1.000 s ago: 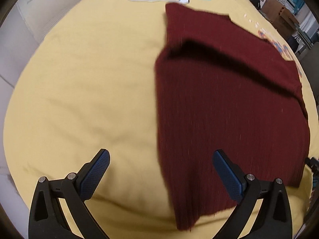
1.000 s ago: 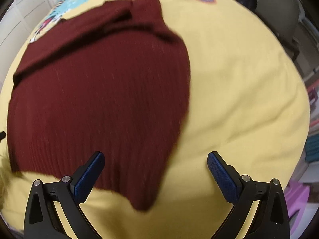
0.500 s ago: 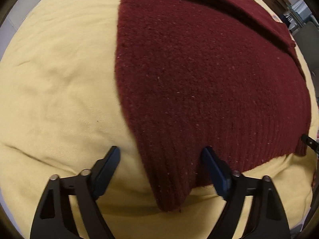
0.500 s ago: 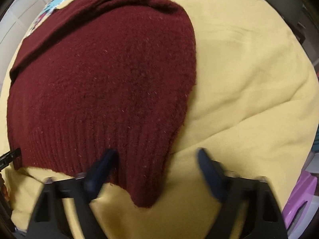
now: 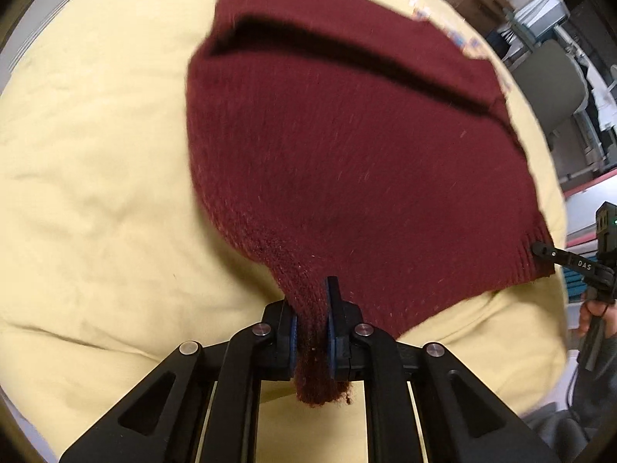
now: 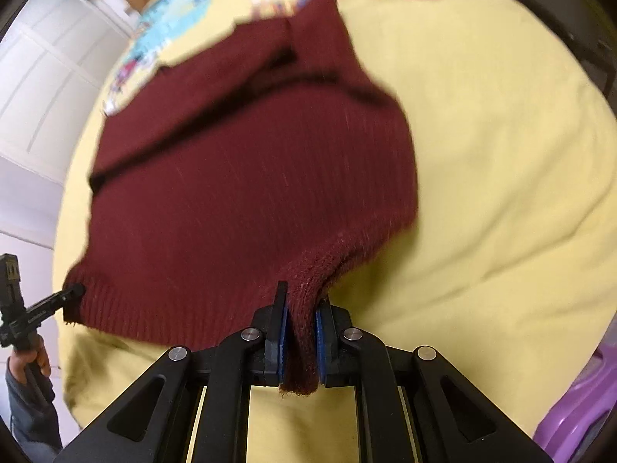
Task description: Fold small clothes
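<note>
Nearest the near edge of the bed, the left tool [image 5: 313, 332] is clamped on the ribbed hem of a dark red knitted sweater [image 5: 347, 146]. Its jaws have just been closing, and a bunched corner of the knit now sits pinched between the blue pads [image 5: 294, 333], with a frayed tuft hanging out below them. The right tool [image 6: 299, 341] does the same at the other hem corner: its jaws have likewise just been closing, and the wool is squeezed between them, poking out underneath.

From each pinched corner the hem rises off the yellow bedspread [image 5: 96, 193] in a small peak, while the rest of the sweater lies spread on the bedspread toward the far edge. A folded layer crosses the garment's far part, leaving a dark shadowed crease along it.

In the left wrist view the right tool's tip touches the hem at the right side, with a person's hand [image 5: 595, 314] gripping its handle beyond the bed's edge. The right wrist view shows the left one likewise at the left.

Farther off, a colourful cartoon print [image 6: 162, 34] covers the bedspread near the far edge. White panelled cabinet doors [image 6: 42, 77] stand beyond the bed on one side, and a grey chair [image 5: 551, 88] on the other.
</note>
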`<state>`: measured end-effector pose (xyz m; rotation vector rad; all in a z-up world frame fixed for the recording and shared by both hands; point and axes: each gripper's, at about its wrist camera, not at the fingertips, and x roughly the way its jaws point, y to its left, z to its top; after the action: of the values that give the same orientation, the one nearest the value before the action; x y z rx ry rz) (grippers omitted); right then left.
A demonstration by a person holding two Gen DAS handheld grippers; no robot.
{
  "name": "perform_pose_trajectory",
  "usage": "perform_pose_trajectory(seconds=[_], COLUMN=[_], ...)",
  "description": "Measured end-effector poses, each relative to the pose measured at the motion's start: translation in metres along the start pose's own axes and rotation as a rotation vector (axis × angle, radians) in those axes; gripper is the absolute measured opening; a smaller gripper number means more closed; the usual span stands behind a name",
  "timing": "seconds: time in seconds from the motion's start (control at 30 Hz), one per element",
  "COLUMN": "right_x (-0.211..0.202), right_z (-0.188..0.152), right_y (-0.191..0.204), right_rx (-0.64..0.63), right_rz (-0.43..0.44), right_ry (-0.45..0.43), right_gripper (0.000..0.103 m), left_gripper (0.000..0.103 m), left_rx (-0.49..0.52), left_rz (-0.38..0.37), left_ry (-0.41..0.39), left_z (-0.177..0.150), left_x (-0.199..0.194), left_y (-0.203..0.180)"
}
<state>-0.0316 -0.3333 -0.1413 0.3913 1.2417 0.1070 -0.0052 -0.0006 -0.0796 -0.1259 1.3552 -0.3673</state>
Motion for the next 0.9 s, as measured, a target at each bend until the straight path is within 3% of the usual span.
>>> perform_pose_trajectory(seconds=[0.23,0.5,0.53,0.7,0.9], right_x=[-0.037,-0.066,-0.066,-0.053,-0.007], right_z=[0.050,0.139,0.150,0.203,0.251], right_y=[0.006,0.024,0.027,0.047,0.054], right_rx=[-0.029,-0.060,-0.067,-0.106,-0.114], right_rz=[0.030,0.019,0.012,-0.041,-0.124], right_ry=[-0.166,-0.316,-0.328,-0.342,-0.263], right_gripper=[0.011,0.011,0.011,0.011,0.011], left_gripper=[0.009,0.009,0.009,0.009,0.009], left_rx=[-0.007,-0.058,-0.069,-0.077,-0.048], left_rz=[-0.048,-0.047,-0.048,-0.023,0.055], left_ry=[-0.143,-0.291,-0.310,-0.354,-0.332], left_z=[0.045,0.111,0.132,0.182,0.238], left_x=[-0.056,-0.102,-0.101,-0.105,-0.073], left_y=[0.010,0.029,0.028,0.031,0.033])
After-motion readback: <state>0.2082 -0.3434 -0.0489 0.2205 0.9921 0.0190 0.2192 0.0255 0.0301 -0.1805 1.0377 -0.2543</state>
